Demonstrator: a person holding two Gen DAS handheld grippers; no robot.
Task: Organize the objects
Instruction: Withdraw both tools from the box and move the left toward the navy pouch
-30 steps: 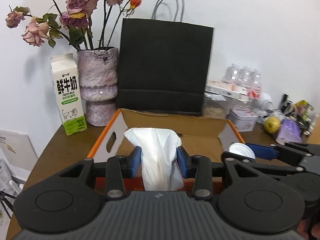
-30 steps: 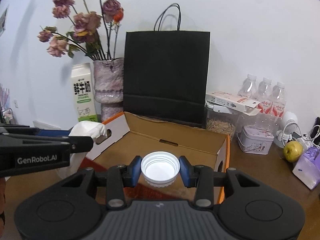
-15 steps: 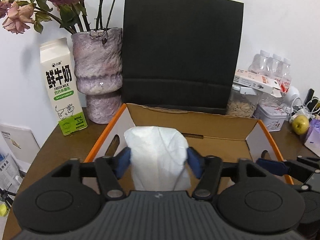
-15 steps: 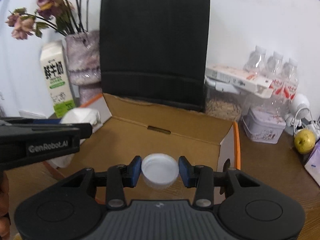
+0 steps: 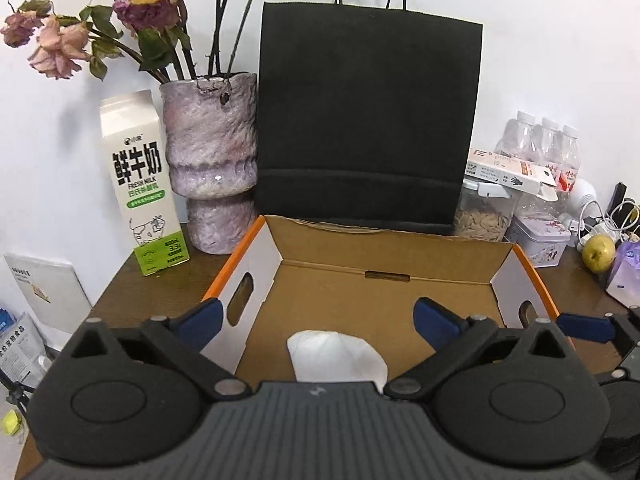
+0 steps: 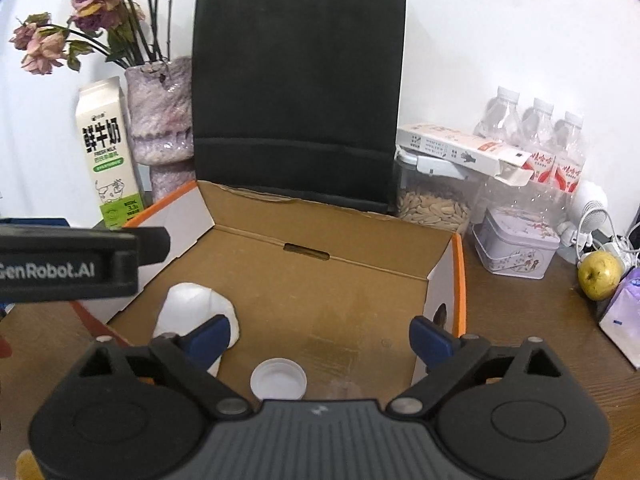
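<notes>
Black bag (image 5: 366, 128) behind box (image 5: 384, 292); vase (image 5: 210, 160) left.

both wrist cams close, facing shared box (image 5: 384, 264)

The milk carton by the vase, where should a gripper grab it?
Probably around the middle of the milk carton, fingers on its two flat sides, coming from the front. It stands upright with the vase close on one side, so keep the grip narrow.
</notes>
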